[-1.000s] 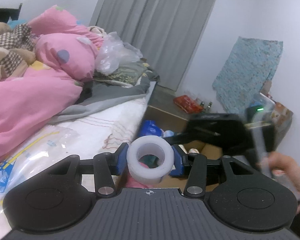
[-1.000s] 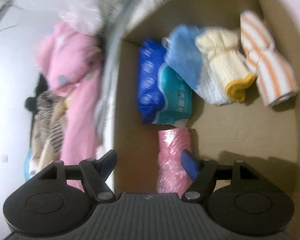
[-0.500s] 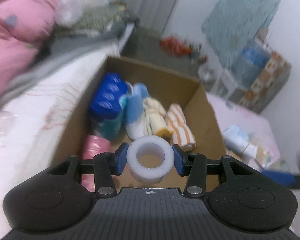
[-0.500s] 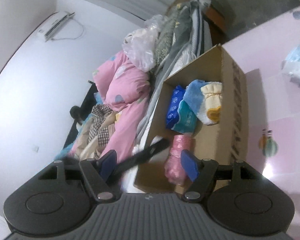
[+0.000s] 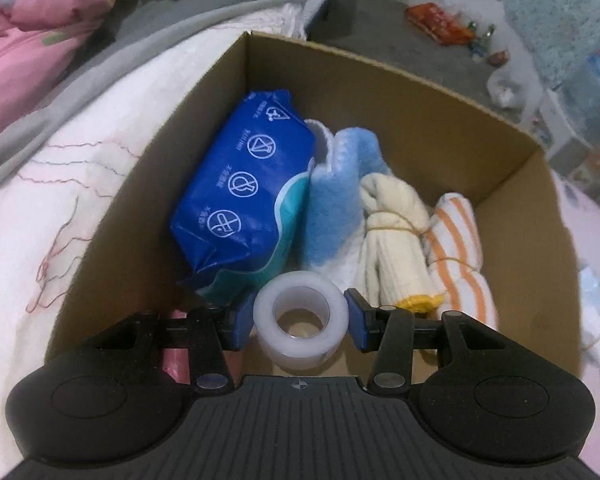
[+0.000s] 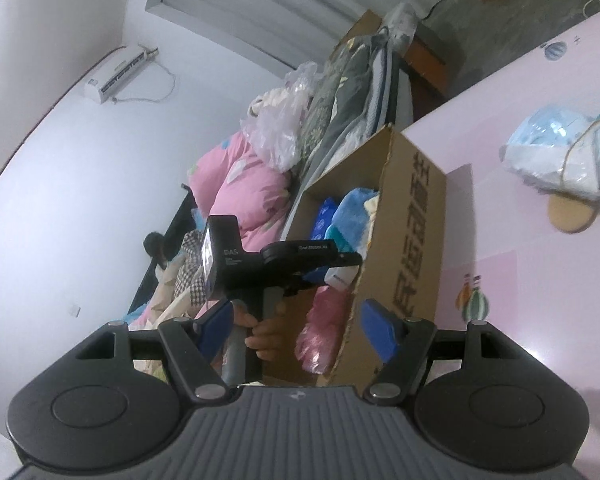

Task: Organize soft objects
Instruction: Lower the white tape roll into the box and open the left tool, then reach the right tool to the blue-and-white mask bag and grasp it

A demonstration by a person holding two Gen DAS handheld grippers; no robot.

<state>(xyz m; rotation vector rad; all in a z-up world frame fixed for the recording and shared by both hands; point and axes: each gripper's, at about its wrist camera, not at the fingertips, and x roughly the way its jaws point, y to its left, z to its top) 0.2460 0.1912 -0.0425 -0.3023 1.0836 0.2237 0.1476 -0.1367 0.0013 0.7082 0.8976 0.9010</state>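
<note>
The left wrist view looks down into the cardboard box, where the left claw clamps a white tape roll above the near end; a blue wipes pack lies at 11 o'clock, rolled towels at 1 o'clock. Only the right wrist view shows the box's printed outer wall, the hand gripping the left tool, and the right claw standing half open, empty. A pink bag is half hidden. The box sits between a bed and pink floor.

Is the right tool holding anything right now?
No. The right tool stands open and empty, with the cardboard box only in the background behind it.
</note>
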